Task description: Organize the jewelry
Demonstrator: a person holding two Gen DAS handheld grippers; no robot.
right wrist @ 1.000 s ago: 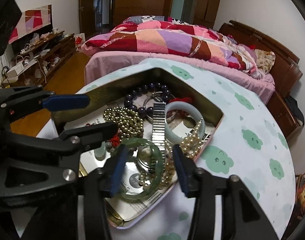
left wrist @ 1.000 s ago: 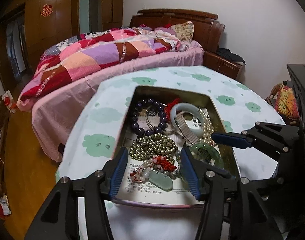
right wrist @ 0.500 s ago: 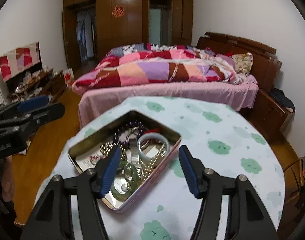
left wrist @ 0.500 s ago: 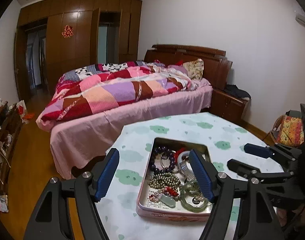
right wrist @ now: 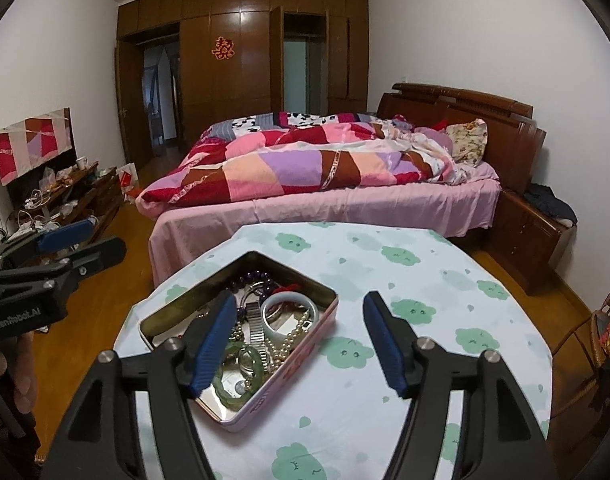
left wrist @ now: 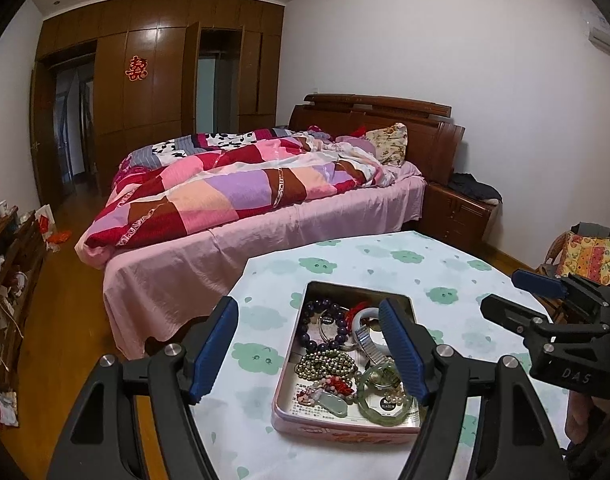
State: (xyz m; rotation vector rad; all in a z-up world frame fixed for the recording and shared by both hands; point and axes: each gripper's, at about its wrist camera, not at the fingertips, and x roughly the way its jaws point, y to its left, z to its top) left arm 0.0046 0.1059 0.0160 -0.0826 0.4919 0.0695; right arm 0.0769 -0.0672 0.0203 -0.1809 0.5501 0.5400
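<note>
- Both grippers hang high above the pink rectangular metal tin [left wrist: 347,426] on the cloud-print cloth-covered surface [right wrist: 425,280], a second ago they were right down among the jewelry.
- Left gripper [left wrist: 311,356]: fingers spread wide, nothing held. Right gripper [right wrist: 299,344]: same, wide and empty.
- Beads, pearls and the green jade bangle [left wrist: 379,396] lie jumbled in the tin, below and between the fingers.
- Could be sizing up a pick, or finished; can't call it.

Open pink rectangular tin [left wrist: 347,431] on the table, heaped with tangled beads, pearls, green bangle [right wrist: 241,376].
</note>
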